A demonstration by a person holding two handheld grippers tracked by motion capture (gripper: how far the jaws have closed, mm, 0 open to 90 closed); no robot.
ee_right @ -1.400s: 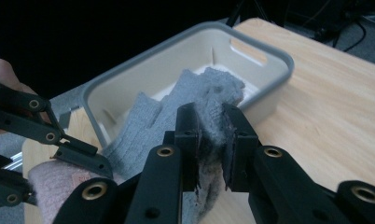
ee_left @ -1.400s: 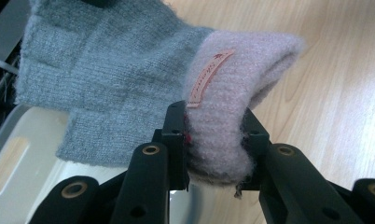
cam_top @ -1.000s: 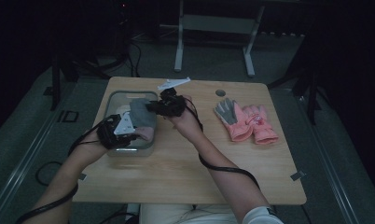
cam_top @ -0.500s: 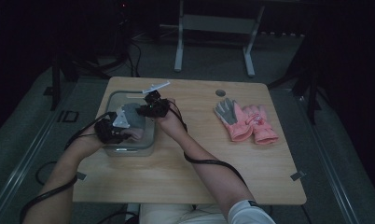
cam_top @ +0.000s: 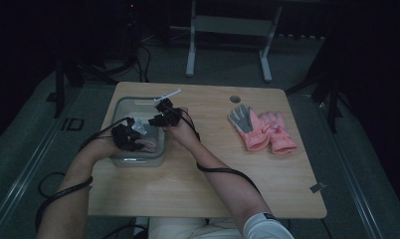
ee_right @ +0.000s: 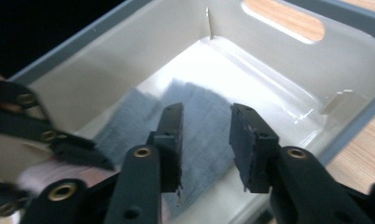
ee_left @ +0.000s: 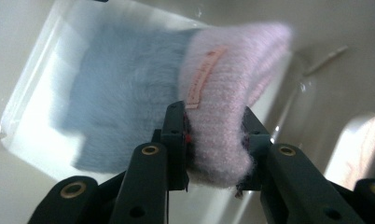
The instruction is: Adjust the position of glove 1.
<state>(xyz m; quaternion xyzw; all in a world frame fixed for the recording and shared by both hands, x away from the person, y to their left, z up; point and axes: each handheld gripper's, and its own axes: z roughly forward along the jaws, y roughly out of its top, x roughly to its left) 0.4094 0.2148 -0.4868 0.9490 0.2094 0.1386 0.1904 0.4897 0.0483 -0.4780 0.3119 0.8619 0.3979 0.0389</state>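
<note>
A glove with a grey-blue hand part (ee_left: 125, 88) and a pink knit cuff (ee_left: 232, 70) lies in the grey bin (cam_top: 138, 160) at the table's left. My left gripper (ee_left: 213, 123) is shut on the cuff, one pad pressing on each side. It reaches into the bin from the left (cam_top: 131, 137). My right gripper (ee_right: 206, 126) hovers over the glove's grey fingers (ee_right: 129, 121). Its jaws have just been opening, and they stand apart with nothing pinched between them. In the high view the right gripper (cam_top: 157, 119) is over the bin's right half.
Two more pink gloves (cam_top: 263, 130), one grey palm up, lie on the wooden table (cam_top: 213, 189) to the right. A round hole (cam_top: 235, 98) sits near the far edge. The bin's pale walls (ee_right: 279, 60) close in around both grippers. Cables trail off both forearms.
Both hands have moved left and down into the bin with the glove. The glove now rests on the bin floor, and the right jaws have come off it.
</note>
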